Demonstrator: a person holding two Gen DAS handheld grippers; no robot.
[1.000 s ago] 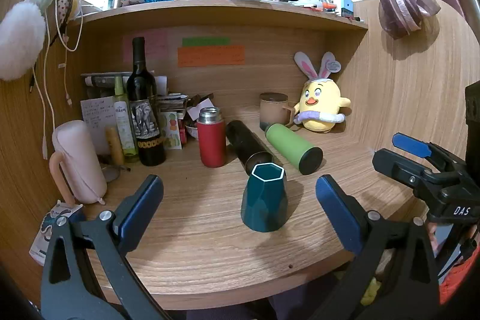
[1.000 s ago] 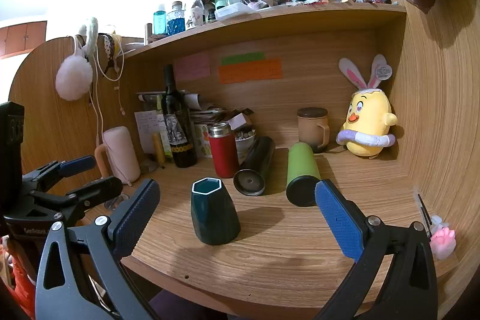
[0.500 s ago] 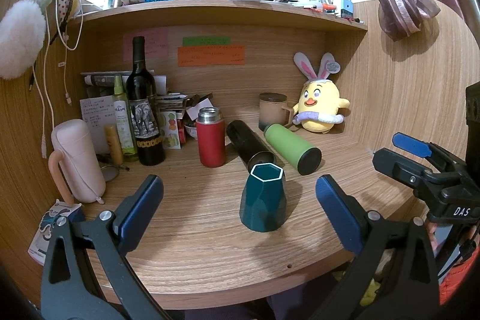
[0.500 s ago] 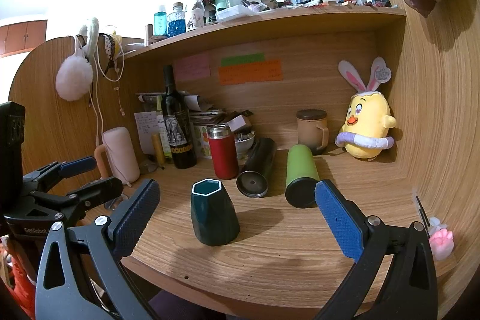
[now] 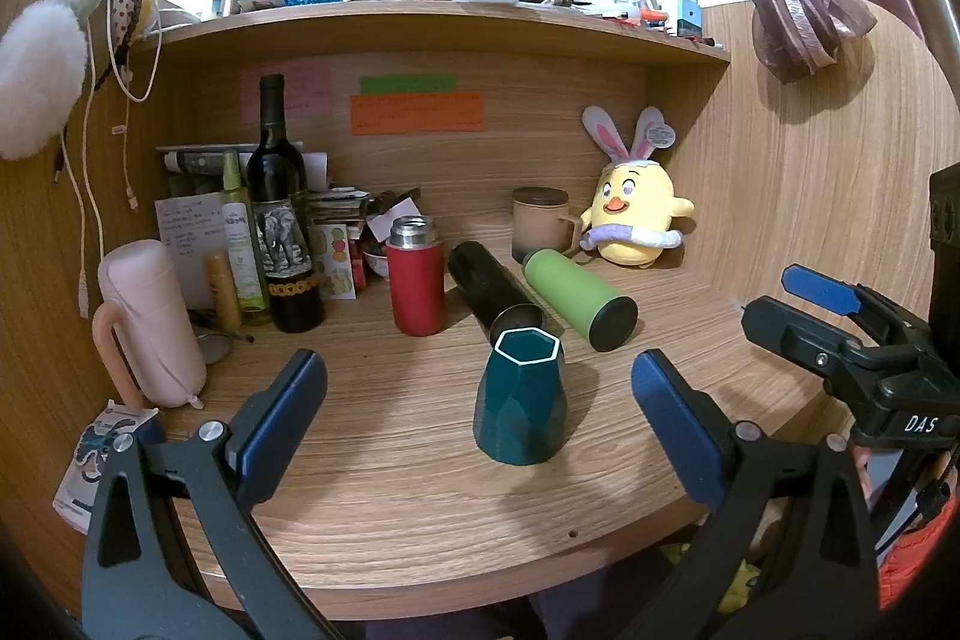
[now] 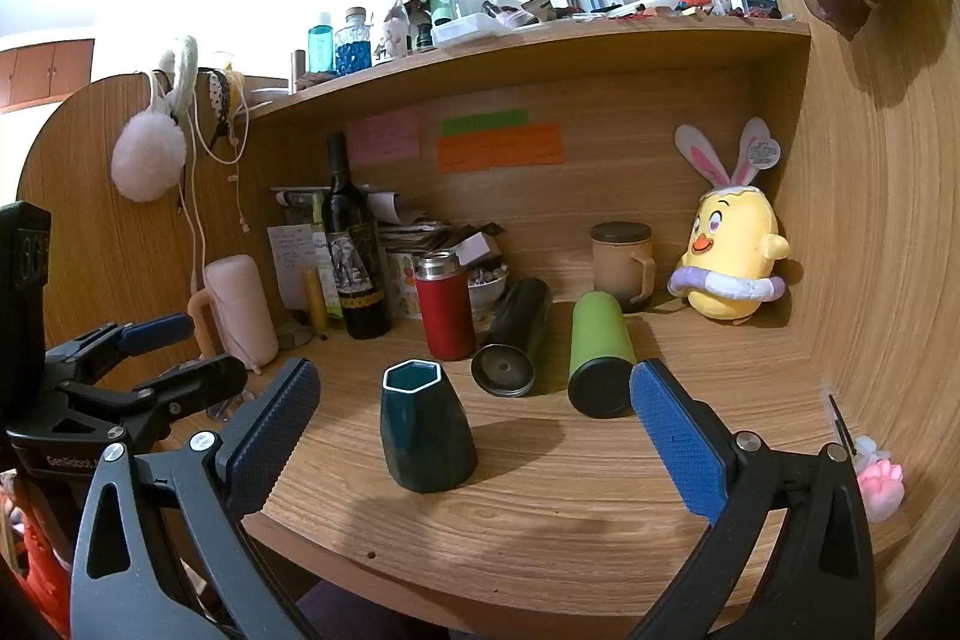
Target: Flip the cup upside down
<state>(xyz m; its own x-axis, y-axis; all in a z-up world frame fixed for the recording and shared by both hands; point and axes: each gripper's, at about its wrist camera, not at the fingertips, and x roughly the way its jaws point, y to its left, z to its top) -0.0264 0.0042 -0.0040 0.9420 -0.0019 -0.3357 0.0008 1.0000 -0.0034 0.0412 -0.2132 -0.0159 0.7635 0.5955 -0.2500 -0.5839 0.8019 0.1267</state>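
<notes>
Bright, sharp fisheye frames, edges bowed with dark corners. White wall above is blown out. The dark teal faceted cup (image 5: 519, 410) casts a soft shadow rightward on the wooden desk (image 5: 420, 508).

I cannot read the writing on the orange note (image 5: 417, 113) or the pink note (image 6: 383, 138); it is too small. The black flask (image 5: 493, 291) hides its open end partly behind the green cup (image 5: 519, 406). My left gripper (image 5: 479, 403) is cut off at the bottom edge. The white bowl (image 6: 487, 287) sits half hidden behind the red flask (image 6: 444, 307), maybe holding something.
</notes>
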